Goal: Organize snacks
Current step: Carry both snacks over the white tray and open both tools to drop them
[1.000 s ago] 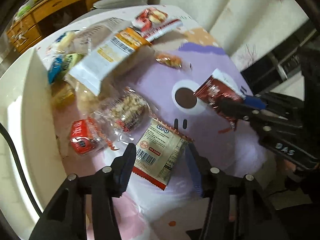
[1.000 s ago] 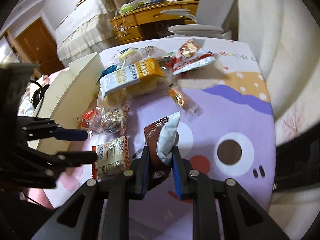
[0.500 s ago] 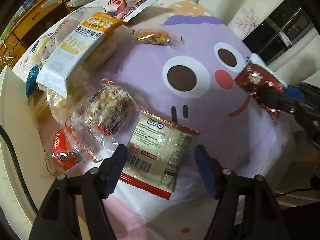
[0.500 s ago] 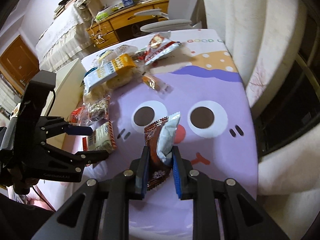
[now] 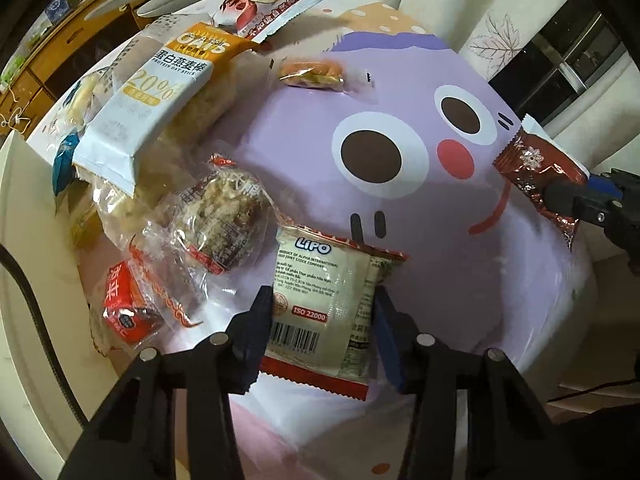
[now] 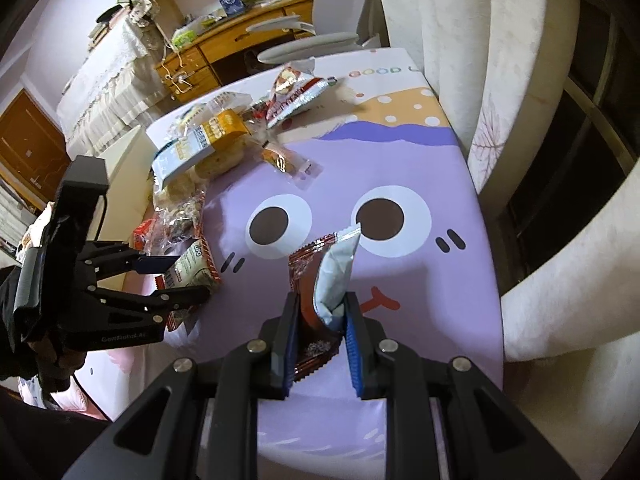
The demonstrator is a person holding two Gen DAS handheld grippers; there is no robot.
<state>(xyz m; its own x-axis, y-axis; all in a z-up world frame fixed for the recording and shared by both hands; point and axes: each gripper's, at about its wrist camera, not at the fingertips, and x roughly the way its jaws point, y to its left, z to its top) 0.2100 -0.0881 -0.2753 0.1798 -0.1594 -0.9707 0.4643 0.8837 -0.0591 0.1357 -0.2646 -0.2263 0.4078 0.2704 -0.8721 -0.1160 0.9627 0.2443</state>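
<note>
Lipo packet [image 5: 324, 304]: flat, glossy, rectangular; long axis pointed away from left gripper [image 5: 323, 320], whose fingers are closing, pads at both edges.
Brown packet [image 6: 320, 300]: crinkled foil, upright, clamped by right gripper [image 6: 318, 344].

The table [image 6: 420, 208] is covered by a lilac cloth [image 5: 304, 120] printed with a cartoon face. Snacks are heaped along its left edge: an oat-bar pack [image 5: 156, 96] lies on clear bags, with a red-and-white cake pack [image 5: 268, 4] beyond it near the far edge. A small clear-wrapped pastry [image 5: 316, 74] lies apart, just beside the heap. Nearer, a clear-wrapped rice cake [image 5: 220, 220] and a red packet [image 5: 124, 308] are set together, and a Lipo packet [image 5: 324, 308] lies beside them toward the near edge.
</note>
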